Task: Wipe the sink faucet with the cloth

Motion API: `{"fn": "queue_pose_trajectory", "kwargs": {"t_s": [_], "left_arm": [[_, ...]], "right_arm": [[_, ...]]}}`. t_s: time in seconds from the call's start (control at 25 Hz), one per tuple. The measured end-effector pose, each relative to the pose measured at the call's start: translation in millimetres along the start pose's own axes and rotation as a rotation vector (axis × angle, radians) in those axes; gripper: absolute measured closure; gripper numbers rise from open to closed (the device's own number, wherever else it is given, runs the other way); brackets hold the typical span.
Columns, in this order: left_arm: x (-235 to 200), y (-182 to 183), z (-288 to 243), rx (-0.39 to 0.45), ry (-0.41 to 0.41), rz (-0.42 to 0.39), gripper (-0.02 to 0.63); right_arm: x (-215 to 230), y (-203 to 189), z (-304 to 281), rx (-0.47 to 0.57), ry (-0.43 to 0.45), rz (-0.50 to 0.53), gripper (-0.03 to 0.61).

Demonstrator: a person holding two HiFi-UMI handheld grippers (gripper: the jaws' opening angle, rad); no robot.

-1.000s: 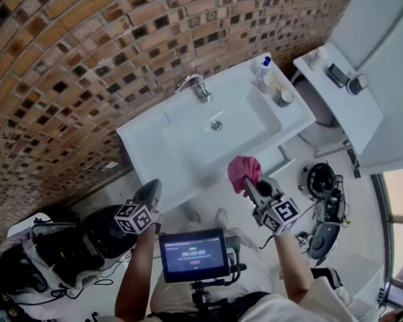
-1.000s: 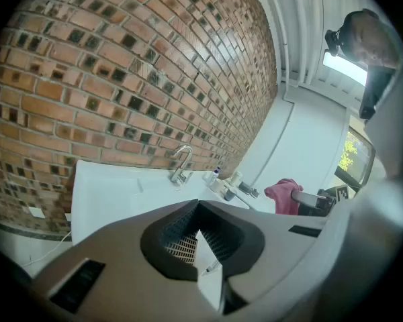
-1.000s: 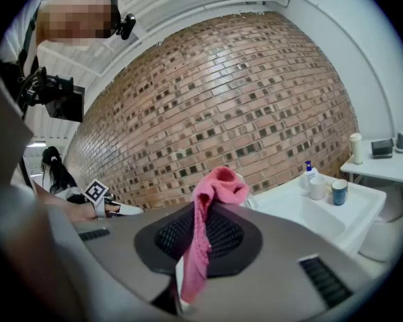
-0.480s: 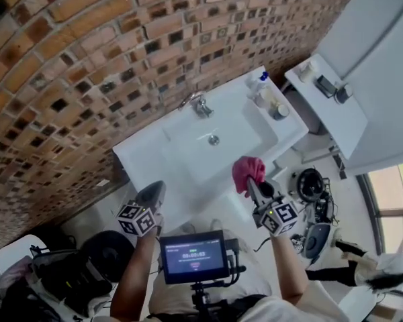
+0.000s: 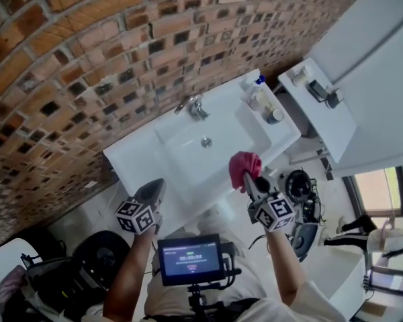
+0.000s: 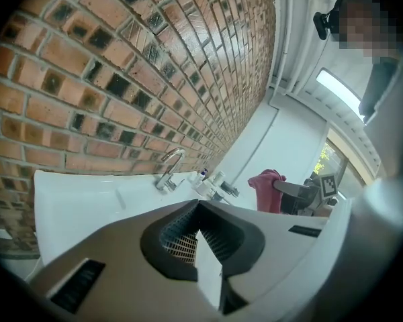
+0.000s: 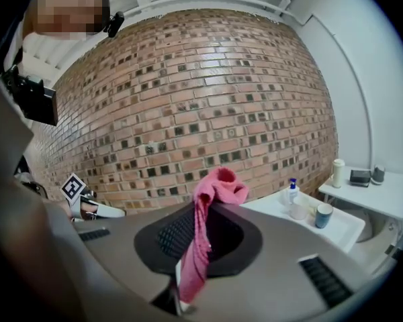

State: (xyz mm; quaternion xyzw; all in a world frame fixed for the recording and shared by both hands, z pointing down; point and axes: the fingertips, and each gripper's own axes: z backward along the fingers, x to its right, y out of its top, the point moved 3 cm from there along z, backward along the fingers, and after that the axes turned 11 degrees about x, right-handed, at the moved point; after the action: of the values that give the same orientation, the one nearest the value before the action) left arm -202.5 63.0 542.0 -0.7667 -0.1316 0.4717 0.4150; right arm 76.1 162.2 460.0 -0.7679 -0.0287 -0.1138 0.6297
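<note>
Hanging from the right tongs (image 5: 246, 178), the pink cloth (image 5: 244, 164) is pinched between jaws closed tight on it; in the right gripper view its bunched top pokes past their tips and a strip trails back along them. In the head view it overlaps the front edge of the white sink (image 5: 131, 158), toward the sink's right half and well apart from the faucet (image 5: 196, 106), which stands at the sink's back rim against the brick wall (image 5: 80, 52). The left tongs (image 5: 150, 192) are closed with nothing between them, held off the sink's front-left corner. A blue-topped bottle (image 5: 258, 82) and a cup (image 5: 274, 115) stand on the sink's right-hand surface, and a white shelf (image 5: 336, 129) lies just beyond the sink's right end.
</note>
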Motion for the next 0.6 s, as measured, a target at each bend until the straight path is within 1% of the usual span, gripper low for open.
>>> {"fn": "queue_pose_trajectory", "kwargs": {"t_s": [0.12, 0.28, 0.44, 0.6], "left_arm": [[-2, 7, -8, -0.001, 0.024, -0.017, 0.617], [-3, 17, -14, 0.009, 0.084, -0.037, 0.617], [-3, 24, -20, 0.023, 0.158, -0.043, 0.617], [-8, 33, -26, 0.036, 0.229, -0.051, 0.617]], "right_arm": [[15, -2, -25, -0.001, 0.025, -0.002, 0.535], [36, -10, -61, -0.019, 0.066, -0.021, 0.535], [59, -28, -98, -0.061, 0.121, -0.015, 0.535], [76, -49, -140, -0.105, 0.163, -0.036, 0.535]]}}
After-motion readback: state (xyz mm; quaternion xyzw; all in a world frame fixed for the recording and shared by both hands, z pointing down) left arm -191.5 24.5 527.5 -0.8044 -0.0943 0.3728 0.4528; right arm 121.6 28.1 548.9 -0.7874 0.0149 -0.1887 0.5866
